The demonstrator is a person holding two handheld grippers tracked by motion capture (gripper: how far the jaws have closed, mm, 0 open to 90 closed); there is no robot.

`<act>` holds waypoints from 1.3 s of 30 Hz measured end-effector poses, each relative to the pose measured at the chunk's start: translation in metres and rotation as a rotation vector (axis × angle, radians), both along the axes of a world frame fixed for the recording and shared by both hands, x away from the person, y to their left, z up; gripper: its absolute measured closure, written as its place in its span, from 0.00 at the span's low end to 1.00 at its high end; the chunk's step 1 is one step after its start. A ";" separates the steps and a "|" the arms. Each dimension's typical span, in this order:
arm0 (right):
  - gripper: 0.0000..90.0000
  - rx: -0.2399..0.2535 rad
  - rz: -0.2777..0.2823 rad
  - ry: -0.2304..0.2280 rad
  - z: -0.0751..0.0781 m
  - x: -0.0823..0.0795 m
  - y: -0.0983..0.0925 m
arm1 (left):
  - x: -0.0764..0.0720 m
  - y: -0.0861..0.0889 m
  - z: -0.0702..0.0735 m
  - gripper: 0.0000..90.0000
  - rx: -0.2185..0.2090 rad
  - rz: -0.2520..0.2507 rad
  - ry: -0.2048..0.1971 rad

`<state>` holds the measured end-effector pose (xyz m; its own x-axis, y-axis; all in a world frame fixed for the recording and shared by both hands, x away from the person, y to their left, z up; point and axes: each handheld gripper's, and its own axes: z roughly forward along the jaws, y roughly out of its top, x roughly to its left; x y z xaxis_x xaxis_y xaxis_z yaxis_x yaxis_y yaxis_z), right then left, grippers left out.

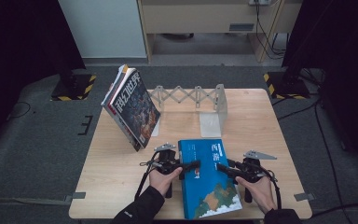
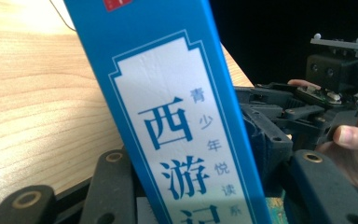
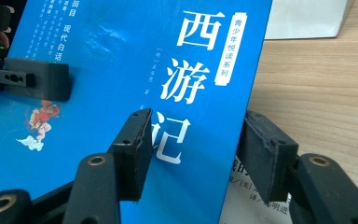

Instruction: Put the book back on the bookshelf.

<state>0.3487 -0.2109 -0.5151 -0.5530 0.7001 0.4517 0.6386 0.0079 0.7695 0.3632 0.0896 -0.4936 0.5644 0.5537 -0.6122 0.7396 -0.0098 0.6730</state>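
High view: the blue book (image 1: 209,179) lies on the near half of the table (image 1: 116,186), front cover up, between the two hands. The left gripper (image 1: 193,164) reaches in from the book's left edge, its jaws over the upper part of the cover. The right gripper (image 1: 221,167) comes in from the right edge at about the same level, jaws over the cover near the title. Behind the book stands an expanding metal book rack (image 1: 200,100); a stack of magazines (image 1: 130,105) leans against its left end. Neither stands between the grippers and the book.

Left gripper view: the book's spine (image 2: 177,126) rises between the two black jaws, which stand partly open on either side of it. Whether the pads press on the book cannot be told. The right gripper (image 2: 307,112) and a hand (image 2: 354,149) show beyond the book.

Right gripper view: the book's right edge sits between the jaws, one pad (image 3: 133,151) lying on the cover beside the white title and the other (image 3: 263,151) at the far side of the edge. The jaws are narrowed about the edge, closed on it. The left gripper's jaw (image 3: 39,79) rests on the cover farther off.
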 end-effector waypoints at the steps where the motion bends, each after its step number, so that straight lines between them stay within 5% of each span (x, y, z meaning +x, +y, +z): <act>1: 0.51 -0.002 0.000 0.003 0.000 0.000 0.000 | 0.000 0.000 0.000 0.57 -0.001 0.002 0.005; 6: 0.52 -0.009 0.004 0.003 -0.001 0.001 0.000 | 0.002 -0.009 -0.002 0.46 -0.002 -0.003 0.013; 12: 0.53 0.004 0.010 -0.010 0.002 0.000 -0.002 | 0.003 -0.006 -0.006 0.60 -0.066 0.023 0.063; 21: 0.53 0.050 0.013 -0.066 0.007 0.001 -0.007 | 0.002 -0.006 0.011 0.64 -0.032 -0.029 -0.018; 27: 0.49 0.083 0.035 -0.087 0.011 0.001 -0.009 | 0.000 -0.001 0.023 0.66 -0.049 -0.044 -0.030; 39: 0.43 0.141 -0.030 -0.131 0.017 0.001 -0.026 | -0.004 0.009 0.055 0.67 -0.045 -0.058 -0.108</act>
